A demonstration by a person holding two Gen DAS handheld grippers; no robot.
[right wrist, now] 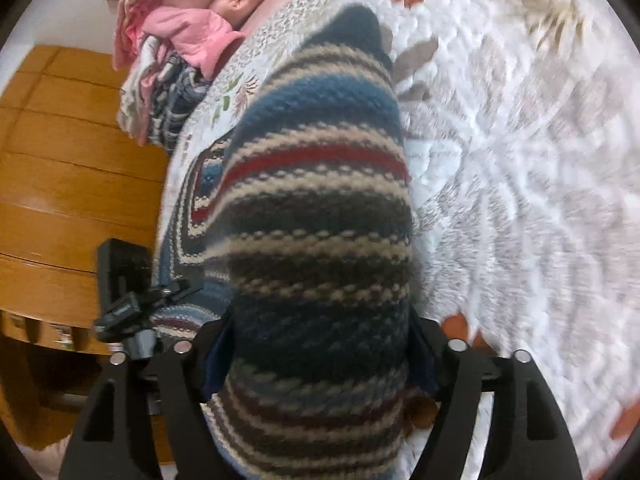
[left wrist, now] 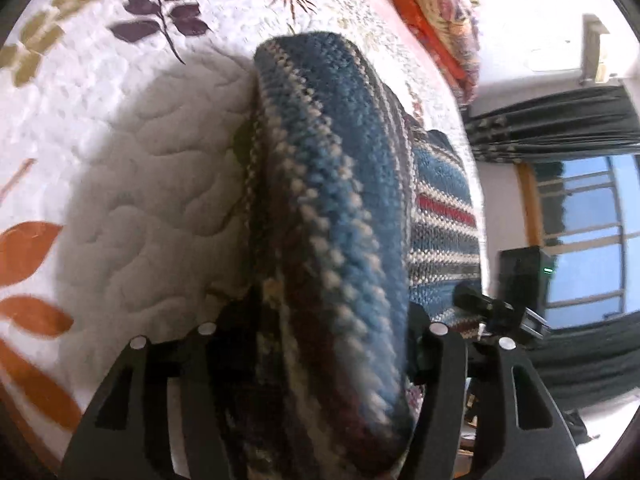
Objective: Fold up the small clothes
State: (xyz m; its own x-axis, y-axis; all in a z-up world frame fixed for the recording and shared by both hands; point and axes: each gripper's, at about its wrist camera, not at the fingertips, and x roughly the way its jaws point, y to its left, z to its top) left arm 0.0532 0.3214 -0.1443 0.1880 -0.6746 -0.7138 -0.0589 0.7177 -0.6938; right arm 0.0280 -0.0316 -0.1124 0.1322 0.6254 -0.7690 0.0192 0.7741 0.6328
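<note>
Surface: white quilted bedspread (left wrist: pixel 132 184) printed with orange, purple and olive leaves, spread under both grippers.
Writing: none readable anywhere.
Sweater: striped knit sweater (right wrist: pixel 320 216) in blue, cream, grey and red, bunched and lifted off the quilt, filling the gap ahead of each camera.
Left gripper (left wrist: pixel 320 344): pinching a thick fold of the sweater between its fingers.
Right gripper (right wrist: pixel 320 360): clamped on another fold, level with its partner.
Beyond left gripper: orange patterned bedding (left wrist: pixel 436 12); to its right, dark curtains (left wrist: pixel 560 128) and a window.
Beyond right gripper: pink clothes pile (right wrist: pixel 180 16); wooden cabinet (right wrist: pixel 68 184) to its left.
</note>
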